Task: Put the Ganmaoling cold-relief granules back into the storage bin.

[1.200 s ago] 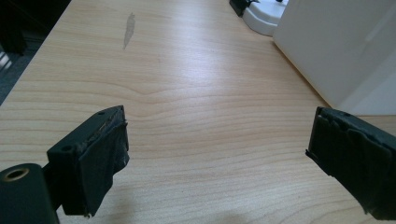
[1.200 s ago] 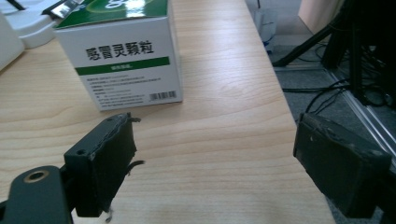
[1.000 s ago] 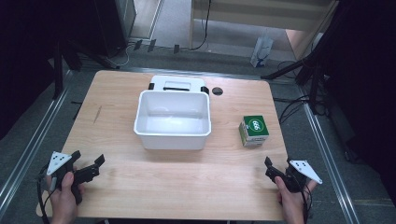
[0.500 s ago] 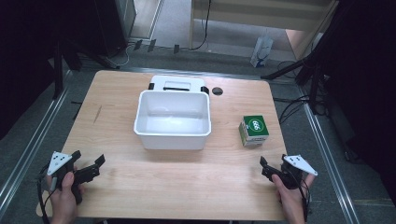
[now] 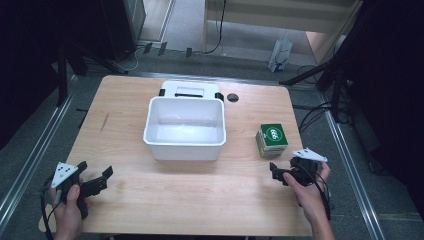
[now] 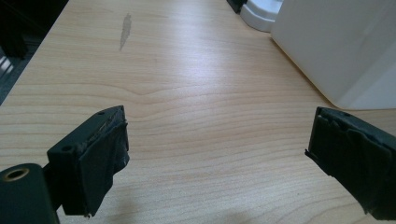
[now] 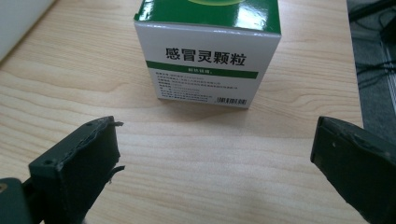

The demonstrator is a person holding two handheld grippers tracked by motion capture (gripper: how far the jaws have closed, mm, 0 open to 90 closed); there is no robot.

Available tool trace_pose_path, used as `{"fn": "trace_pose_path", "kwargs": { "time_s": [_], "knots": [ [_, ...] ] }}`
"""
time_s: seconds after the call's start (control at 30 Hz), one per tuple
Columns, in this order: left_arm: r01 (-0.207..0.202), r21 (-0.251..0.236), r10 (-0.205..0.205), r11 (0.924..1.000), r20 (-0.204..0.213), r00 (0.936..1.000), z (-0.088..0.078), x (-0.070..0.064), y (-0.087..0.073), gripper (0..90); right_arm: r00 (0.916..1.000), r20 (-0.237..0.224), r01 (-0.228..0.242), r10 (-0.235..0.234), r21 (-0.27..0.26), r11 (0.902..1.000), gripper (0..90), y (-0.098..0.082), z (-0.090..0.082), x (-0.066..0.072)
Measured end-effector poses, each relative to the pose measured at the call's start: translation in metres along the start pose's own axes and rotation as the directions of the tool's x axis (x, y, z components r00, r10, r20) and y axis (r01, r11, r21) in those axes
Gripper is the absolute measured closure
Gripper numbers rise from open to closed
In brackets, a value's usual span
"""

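Green-white box [image 7: 208, 51] ahead of right gripper [image 7: 215, 154], jaws apart

free: bare table [image 5: 190, 200] between hands | blocked: white bin [image 5: 185, 129] centre; green box [image 5: 271, 140] right

1. The bin [image 5: 185, 127] stands mid-table [image 5: 125, 100].
2. The lid [image 5: 190, 90] lies behind the bin, touching it.
3. The box [image 5: 271, 140] sits right of the bin, apart.
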State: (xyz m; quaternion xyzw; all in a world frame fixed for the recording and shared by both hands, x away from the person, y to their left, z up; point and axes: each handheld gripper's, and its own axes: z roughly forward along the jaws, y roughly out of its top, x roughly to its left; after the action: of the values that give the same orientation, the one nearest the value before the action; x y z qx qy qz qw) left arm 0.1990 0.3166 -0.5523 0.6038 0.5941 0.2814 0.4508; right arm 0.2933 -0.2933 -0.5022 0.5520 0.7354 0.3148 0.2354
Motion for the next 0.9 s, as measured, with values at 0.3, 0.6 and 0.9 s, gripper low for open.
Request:
{"fn": "trace_pose_path", "kwargs": {
  "time_s": [0.3,0.6,0.9],
  "knots": [
    [-0.002,0.008,0.002,1.0,0.001,1.0,0.0,0.0,0.0,5.6,0.9996,0.027,-0.016,0.011,0.215,0.9764,1.1,0.036,0.013,0.001],
    [0.001,0.009,-0.001,1.0,0.004,1.0,0.001,0.001,0.0,5.6,0.9997,0.011,0.018,-0.024,0.378,0.9257,0.0,0.08,0.018,0.004],
    [-0.001,0.01,0.001,1.0,0.005,1.0,0.001,0.0,0.0,5.6,0.9984,0.014,0.041,-0.055,0.479,0.8768,0.0,0.11,0.029,0.004]
  ]
}}
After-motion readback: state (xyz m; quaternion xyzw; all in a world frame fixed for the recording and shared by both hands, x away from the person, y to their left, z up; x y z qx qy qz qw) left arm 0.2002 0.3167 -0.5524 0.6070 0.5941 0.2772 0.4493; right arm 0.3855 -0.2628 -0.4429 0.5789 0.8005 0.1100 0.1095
